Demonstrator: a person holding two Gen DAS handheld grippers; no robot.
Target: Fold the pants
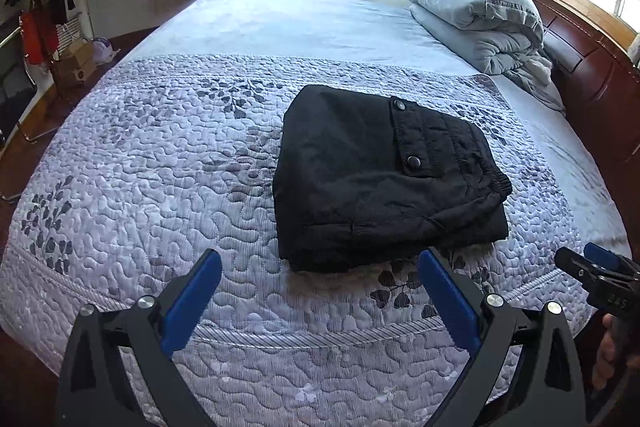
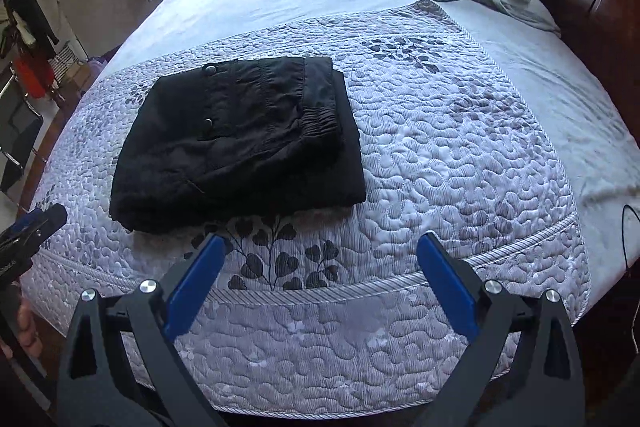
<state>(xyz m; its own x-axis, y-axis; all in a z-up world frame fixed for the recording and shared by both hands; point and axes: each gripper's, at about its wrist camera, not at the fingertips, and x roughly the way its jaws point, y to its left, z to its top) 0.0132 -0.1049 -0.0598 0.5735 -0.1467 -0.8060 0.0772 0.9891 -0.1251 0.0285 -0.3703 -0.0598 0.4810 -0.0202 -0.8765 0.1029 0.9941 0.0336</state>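
Black pants (image 1: 380, 175) lie folded into a compact rectangle on the quilted lilac bedspread (image 1: 160, 167), with the snap pocket flap and elastic waistband on top. They also show in the right wrist view (image 2: 240, 143), left of centre. My left gripper (image 1: 320, 261) is open and empty, just short of the pants' near edge. My right gripper (image 2: 322, 243) is open and empty, near the pants' near right corner, over the bedspread (image 2: 460, 147). The right gripper's tip shows at the right edge of the left wrist view (image 1: 600, 267); the left gripper's tip shows at the left edge of the right wrist view (image 2: 36, 227).
A folded grey duvet (image 1: 476, 15) lies at the head of the bed by the dark wooden headboard (image 1: 592, 75). Clothes on a rack and boxes (image 1: 76, 63) stand on the floor to the left. Windows line the far wall.
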